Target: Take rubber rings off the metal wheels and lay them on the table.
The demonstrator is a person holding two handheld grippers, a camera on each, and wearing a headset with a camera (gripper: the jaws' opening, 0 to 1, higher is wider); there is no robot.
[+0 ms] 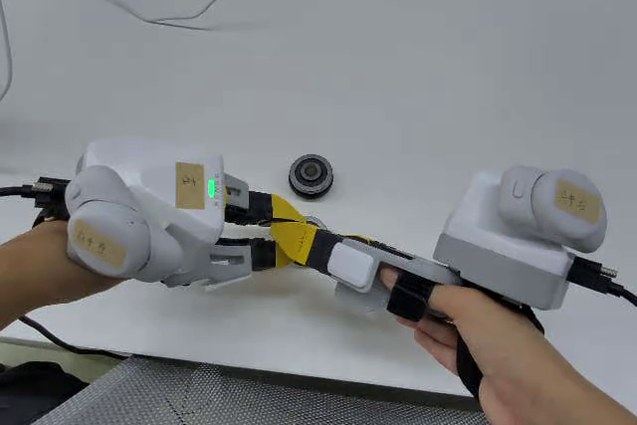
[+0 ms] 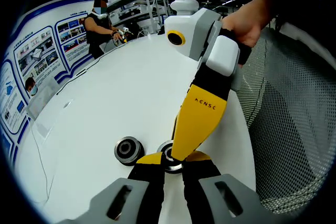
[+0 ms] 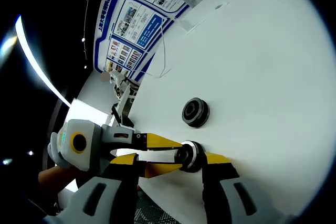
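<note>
Wheels: two in all, both small and round with metal centres, near each other on the table point(image 1: 448, 67).
Held wheel point(image 3: 190, 155): one, low over the table's near side, caught between both pairs of jaws where the two grippers met nose to nose.
Free wheel point(image 1: 312, 175): one, lying flat on the table just beyond the grippers, touched by nothing.
Rubber ring point(image 1: 297, 176): one plainly seen, a dark band sitting round the free wheel; whether the held wheel carried its ring could not be told.
Grippers: two, each in one of the person's hands.
Left gripper point(image 2: 172, 158): it came in from the person's left; its black jaws with yellow tips were clenched on the held wheel, one tip on each side.
Right gripper point(image 3: 189, 163): it reached in from the person's right, and its two yellow tips pressed the same wheel from either side, grasping it; in the left gripper view one of its long yellow jaws ran down onto the wheel.
Hands: two; the right hand point(image 1: 468, 330) was wrapped round its gripper's handle, with a black strap across it.
Cable point(image 1: 149, 17): a thin grey loop on the far side of the table, well apart from the wheels.
Mesh point(image 1: 199, 390): one grey perforated surface below the table's near edge.
</note>
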